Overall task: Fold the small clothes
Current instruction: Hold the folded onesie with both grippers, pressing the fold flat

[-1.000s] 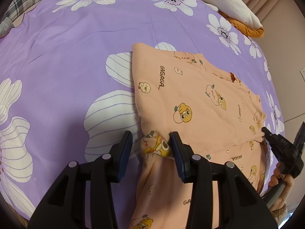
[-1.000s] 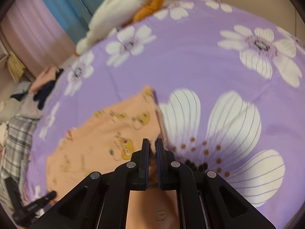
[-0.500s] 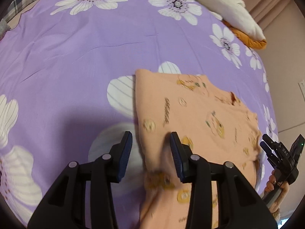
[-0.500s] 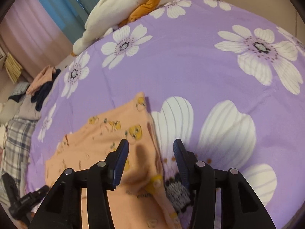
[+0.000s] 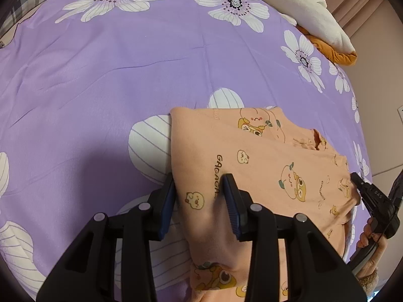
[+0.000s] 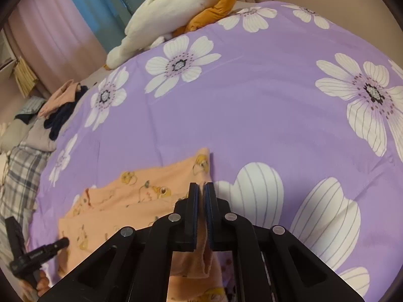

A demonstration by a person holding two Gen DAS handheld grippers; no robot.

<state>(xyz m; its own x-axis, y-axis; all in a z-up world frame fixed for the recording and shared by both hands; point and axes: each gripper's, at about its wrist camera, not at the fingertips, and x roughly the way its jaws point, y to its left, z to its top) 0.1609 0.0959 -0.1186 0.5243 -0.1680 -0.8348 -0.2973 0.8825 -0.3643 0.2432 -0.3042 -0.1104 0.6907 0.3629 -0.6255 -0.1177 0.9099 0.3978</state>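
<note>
Purple cotton with big white flowers covers the bed (image 5: 126, 63), and it fills most of both views. At about one o'clock in the left view a cream and orange plush toy (image 5: 314, 17) lies at the bed's far edge; in the right view pink and blue curtains (image 6: 75, 12) hang at eleven o'clock, with a checked blanket (image 6: 17, 176) and a heap of dark and pink clothes (image 6: 63, 105) at nine. The peach printed garment (image 5: 264, 166) lies folded on the sheet near the lower middle. The left gripper (image 5: 199, 191) stands with its jaws apart astride the garment's left edge; whether the pads press the cloth is hard to make out. The right gripper (image 6: 201, 196) is pinched together on a raised fold of the garment. Its near end is cut off by the frame and hidden under the grippers.
</note>
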